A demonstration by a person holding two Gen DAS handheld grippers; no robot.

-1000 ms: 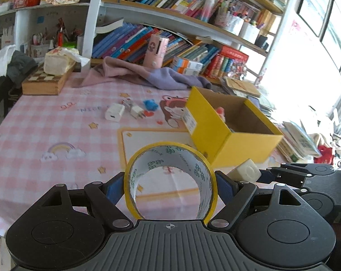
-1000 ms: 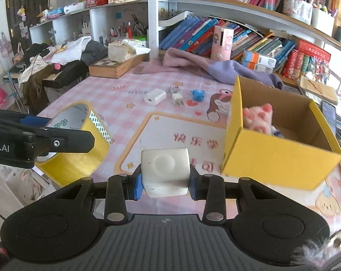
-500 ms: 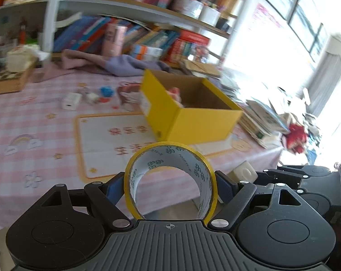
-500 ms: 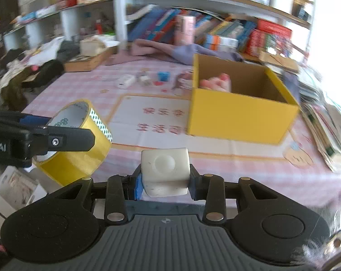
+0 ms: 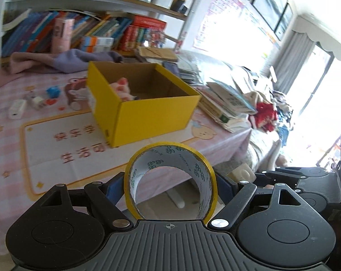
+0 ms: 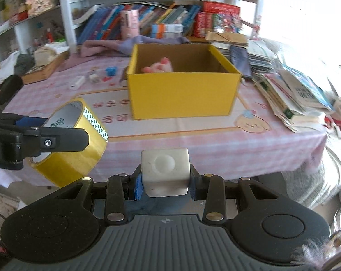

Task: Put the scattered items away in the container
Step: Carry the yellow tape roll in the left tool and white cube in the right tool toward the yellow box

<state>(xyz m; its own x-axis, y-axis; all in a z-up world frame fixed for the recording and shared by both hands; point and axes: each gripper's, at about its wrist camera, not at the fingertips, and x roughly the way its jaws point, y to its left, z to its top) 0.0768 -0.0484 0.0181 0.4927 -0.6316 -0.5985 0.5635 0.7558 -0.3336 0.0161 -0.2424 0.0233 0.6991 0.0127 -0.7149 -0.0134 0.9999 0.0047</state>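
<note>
I am gripping a roll of yellow tape (image 5: 170, 180) in my left gripper (image 5: 170, 188), its blue pads pressing on the roll's outer sides so that the ring is standing on edge and I am looking through its hole at the table's front edge. In my right gripper (image 6: 164, 184) I am clamping a white cube (image 6: 165, 171) with a round dimple on its upper face, the jaws closed narrow against its two sides. Both held things are hanging off the near edge of the table (image 6: 215, 144), apart from each other, the tape to the left of the cube in the right wrist view. Beyond them the yellow box (image 6: 181, 94) is sitting open on the pink checked tablecloth, with a pink plush toy (image 6: 159, 66) lying inside against its far-left corner. Left of the box, three small items are lying on the cloth: a white charger (image 6: 77, 83), a small white plug (image 6: 94, 76) and a blue piece (image 6: 111, 70). Behind the box a purple cloth (image 6: 116, 45) is lying bunched below the bookshelves (image 6: 148, 22), and a stack of books (image 6: 294, 97) is resting at the table's right end.
</note>
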